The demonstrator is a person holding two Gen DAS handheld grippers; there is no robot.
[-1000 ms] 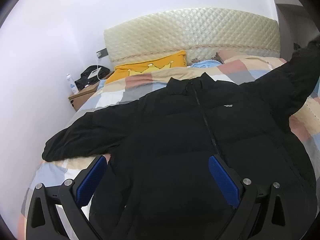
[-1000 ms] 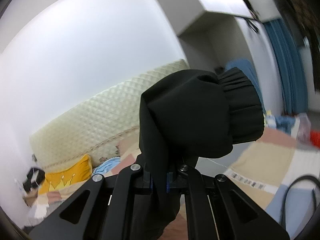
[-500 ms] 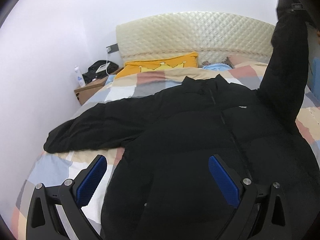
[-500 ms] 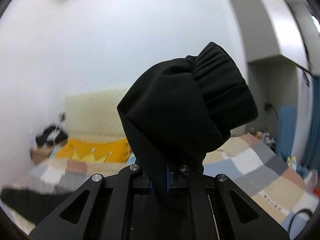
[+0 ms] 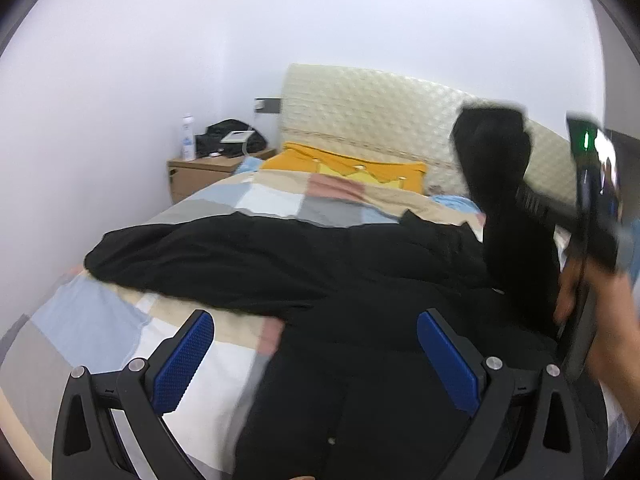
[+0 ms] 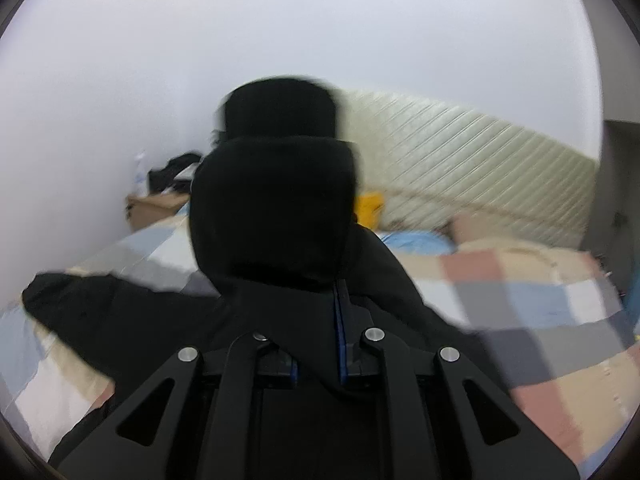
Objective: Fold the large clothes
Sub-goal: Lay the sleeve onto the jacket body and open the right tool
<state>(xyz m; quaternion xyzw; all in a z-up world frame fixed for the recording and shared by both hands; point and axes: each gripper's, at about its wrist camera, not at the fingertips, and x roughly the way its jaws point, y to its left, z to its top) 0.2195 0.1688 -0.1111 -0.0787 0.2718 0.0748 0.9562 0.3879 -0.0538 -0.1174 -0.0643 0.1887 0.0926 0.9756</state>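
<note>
While my right gripper [image 6: 316, 360] was easing its pinch on the sleeve [image 6: 276, 208] above the jacket [image 5: 360, 280] on the bed [image 5: 280, 200], I feared slippage; left gripper [image 5: 316, 356] gaped empty.

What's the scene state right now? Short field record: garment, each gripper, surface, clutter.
garment: black puffer jacket, spread front up on the bed, one sleeve laid out flat
raised part: other sleeve, cuff up in the air
left gripper: open, empty, over the jacket's lower part
right gripper: jaws have just been opening a little, sleeve fabric between them
surface: patchwork quilt
clutter: yellow pillow, nightstand with white bottle
</note>
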